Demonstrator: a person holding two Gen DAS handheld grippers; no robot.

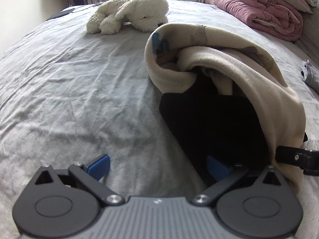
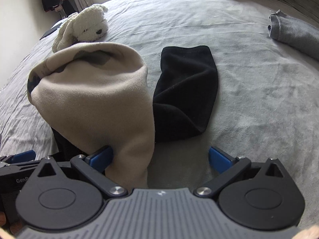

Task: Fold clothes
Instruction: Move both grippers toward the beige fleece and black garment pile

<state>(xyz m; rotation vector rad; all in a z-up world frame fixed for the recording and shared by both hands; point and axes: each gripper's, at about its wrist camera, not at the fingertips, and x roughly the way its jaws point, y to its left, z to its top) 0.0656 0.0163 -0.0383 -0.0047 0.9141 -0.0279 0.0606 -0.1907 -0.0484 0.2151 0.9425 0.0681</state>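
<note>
Cream fleece garment [image 2: 95, 103] bunched and draped between my right gripper [image 2: 159, 159] jaws, against its left pad.

Both grippers spread wide, pinching nothing. My left gripper [image 1: 157, 166] sits over grey sheet [image 1: 69, 91]; black fleece piece [image 2: 185, 91] lies flat ahead, soft, folded.

Under me was a bed [image 2: 239, 83] with a wrinkled grey sheet. On it, in the middle, lay a black garment [image 2: 185, 91], and a cream fleece garment [image 2: 95, 103] was lying partly on top of it. A white plush dog [image 1: 129, 14] lay far on the left. A folded pink quilt [image 1: 265, 12] rested far on the right, and a grey cloth [image 2: 293, 33] lay at the right edge.
</note>
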